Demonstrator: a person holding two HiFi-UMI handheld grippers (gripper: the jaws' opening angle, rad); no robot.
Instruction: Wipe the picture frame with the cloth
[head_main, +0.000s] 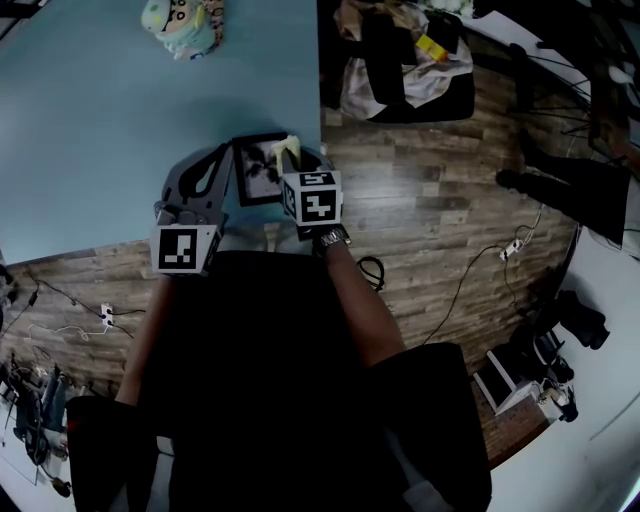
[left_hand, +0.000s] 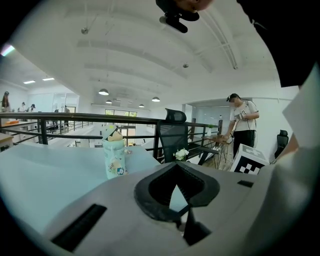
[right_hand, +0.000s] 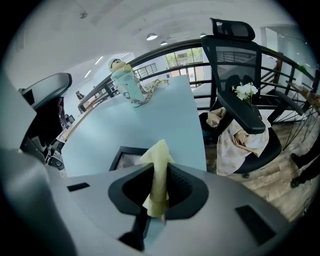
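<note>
A small black picture frame (head_main: 258, 172) lies at the near right corner of the light blue table (head_main: 100, 130). My right gripper (head_main: 290, 152) is shut on a pale yellow cloth (head_main: 288, 147), which hangs over the frame's right part. In the right gripper view the cloth (right_hand: 159, 162) stands up between the jaws, with the frame (right_hand: 124, 154) just behind it. My left gripper (head_main: 222, 152) is beside the frame's left edge, its tips together and nothing seen between them. The left gripper view (left_hand: 177, 167) shows only table past the jaws.
A patterned pale green bottle (head_main: 180, 25) stands at the table's far side. A black office chair (head_main: 400, 60) draped with clothes is right of the table on the wooden floor. Cables lie on the floor. A person (left_hand: 242, 120) stands far off.
</note>
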